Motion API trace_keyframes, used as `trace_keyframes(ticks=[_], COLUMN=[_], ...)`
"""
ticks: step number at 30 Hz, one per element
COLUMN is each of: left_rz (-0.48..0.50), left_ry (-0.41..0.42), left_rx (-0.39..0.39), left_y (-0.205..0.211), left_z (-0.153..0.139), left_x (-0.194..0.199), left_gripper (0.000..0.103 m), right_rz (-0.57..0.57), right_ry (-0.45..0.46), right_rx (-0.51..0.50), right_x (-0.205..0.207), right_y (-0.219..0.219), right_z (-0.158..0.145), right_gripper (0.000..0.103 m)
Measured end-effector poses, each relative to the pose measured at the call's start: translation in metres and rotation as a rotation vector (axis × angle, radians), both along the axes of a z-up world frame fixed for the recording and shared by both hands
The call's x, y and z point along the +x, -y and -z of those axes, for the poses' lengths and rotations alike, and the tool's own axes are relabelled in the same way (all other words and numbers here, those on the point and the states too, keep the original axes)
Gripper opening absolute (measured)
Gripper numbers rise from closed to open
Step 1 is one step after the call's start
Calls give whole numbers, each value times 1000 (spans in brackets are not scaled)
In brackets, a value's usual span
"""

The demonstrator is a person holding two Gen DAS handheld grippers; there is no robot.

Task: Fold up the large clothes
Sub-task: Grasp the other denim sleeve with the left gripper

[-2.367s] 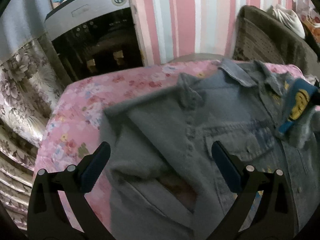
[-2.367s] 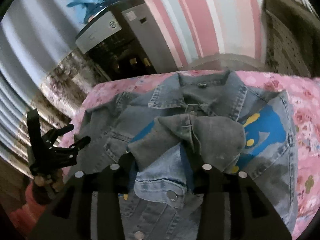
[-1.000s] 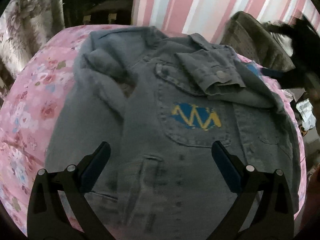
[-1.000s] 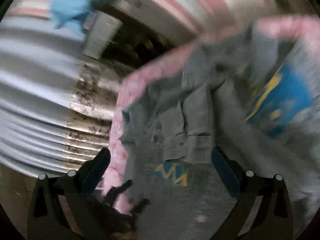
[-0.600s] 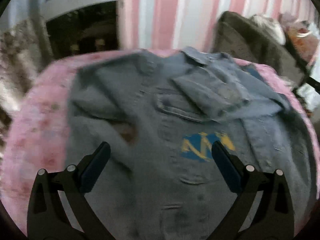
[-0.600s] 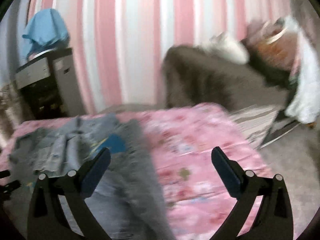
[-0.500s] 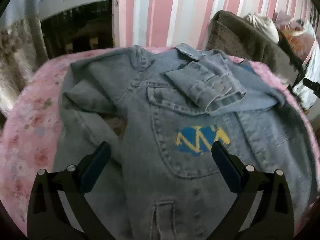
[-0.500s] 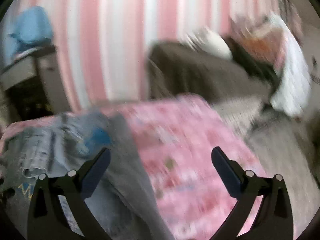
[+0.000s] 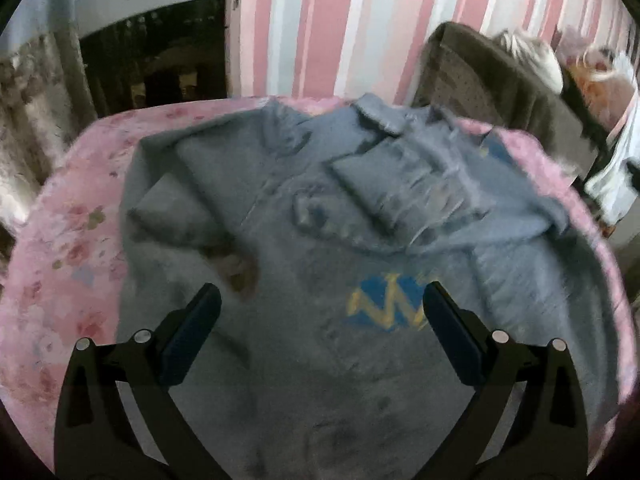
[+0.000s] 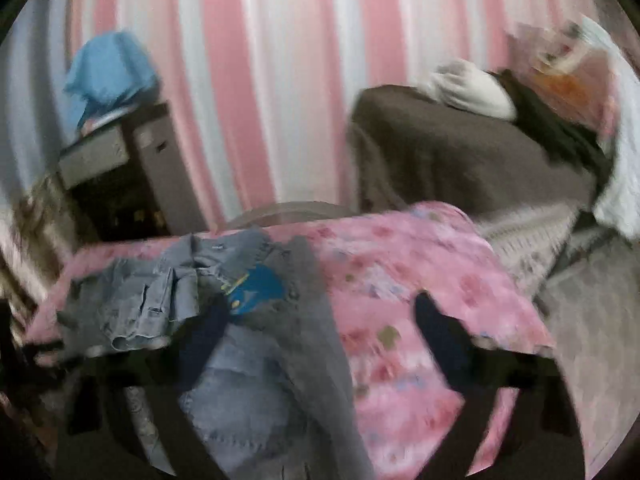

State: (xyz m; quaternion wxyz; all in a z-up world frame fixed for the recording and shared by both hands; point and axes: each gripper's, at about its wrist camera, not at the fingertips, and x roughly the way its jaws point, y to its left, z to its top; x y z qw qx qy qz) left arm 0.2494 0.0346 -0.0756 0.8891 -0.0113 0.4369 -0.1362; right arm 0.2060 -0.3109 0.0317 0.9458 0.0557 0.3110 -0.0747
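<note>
Pink and white vertical stripes cover the wall (image 9: 320, 28) across the top of both views. Below it, a pink floral sheet (image 9: 68, 248) covers the wide, soft surface that fills the lower part of each frame; its print is blurred. On the sheet lies a grey-blue denim jacket (image 9: 280, 208), front up, collar toward the wall. One cuffed sleeve (image 9: 400, 184) is folded across the chest at centre right of the left wrist view, and the other is doubled over at upper left of the garment. A blue and yellow zigzag patch (image 9: 388, 304) sits on the chest pocket at lower centre. The cloth looks stiff and seamed, with stitched pocket edges.

The left gripper (image 9: 320, 312) hangs over the jacket at the bottom of its view, black fingers with dark blue pads spread wide, gripping nothing. The right gripper (image 10: 320, 320) is smeared by motion; its jaws are closing, with the jacket's edge and the sheet beneath them, and no cloth pinched.

A dark brown textured chair (image 10: 460, 160) stands at upper right, with pale bundled cloth on top. A grey cabinet (image 10: 132, 168) stands at upper left, a light blue cloth (image 10: 108, 76) draped on it.
</note>
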Motion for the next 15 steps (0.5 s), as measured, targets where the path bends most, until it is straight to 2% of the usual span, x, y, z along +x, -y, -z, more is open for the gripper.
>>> trace_keyframes(ticks=[1,2,5,8,10,14,15], left_rz=[9,21,36,46,83,141,154], left_ry=[-12,-24,-26,8,-8,-57,-60], left_rx=[-16,-25,-24,79,110,124,132], left_y=[7,14,44,81,98,124,127], left_z=[-4,-6,-11,-7,1,15,19], left_x=[6,10,22,36,46,67,71], left_gripper=[100,100,100,99,96,86,73], right_rz=[-19,-48,-109,-126,-133,-107,-103], right_ry=[-15,-30,-58,-76,-96,-73,-71], right_rx=[-12,-5,80,115,114,124,138], right_x=[10,21,39,36,38,33,33], right_y=[-2,-3,1,0,-1,5,6], right_z=[5,13,46,72,78,77,78], right_gripper=[58,56,56,56,56,57,57])
